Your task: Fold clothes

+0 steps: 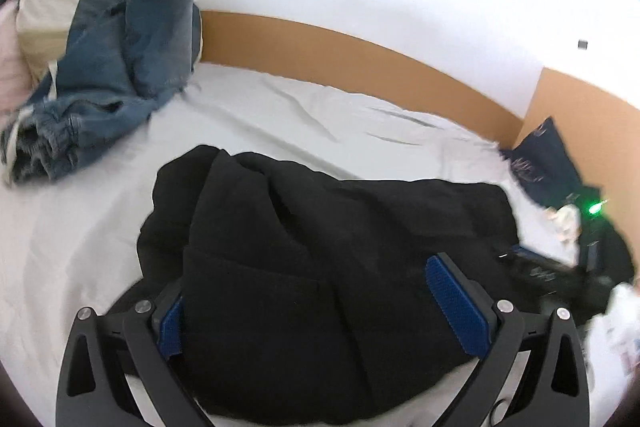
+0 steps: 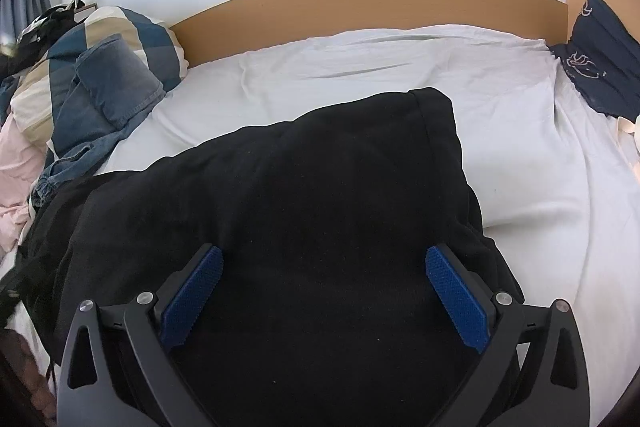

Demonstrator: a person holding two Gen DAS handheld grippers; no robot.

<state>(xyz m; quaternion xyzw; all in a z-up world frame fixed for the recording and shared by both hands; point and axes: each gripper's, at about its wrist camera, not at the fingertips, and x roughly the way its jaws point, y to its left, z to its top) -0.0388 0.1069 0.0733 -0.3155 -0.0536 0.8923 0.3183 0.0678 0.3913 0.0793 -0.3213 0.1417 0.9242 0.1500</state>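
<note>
Black garment (image 1: 320, 267) lies mid-bed on the white sheet (image 1: 280, 115), long axis running side to side along the headboard (image 1: 360, 63). Left gripper (image 1: 320, 307) and right gripper (image 2: 320, 299) both hover right over it, jaws spread, pinching nothing. Neither is clearly nearer. Jeans (image 1: 120, 67) piled at the far left corner.

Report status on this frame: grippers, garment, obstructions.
Left gripper open, right gripper open, both over black fleece garment. Crumpled blue denim jeans far left, clear.

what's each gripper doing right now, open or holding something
Left gripper: open, jaws spread over the black garment, gripping nothing.
Right gripper: open, above the same garment.
</note>
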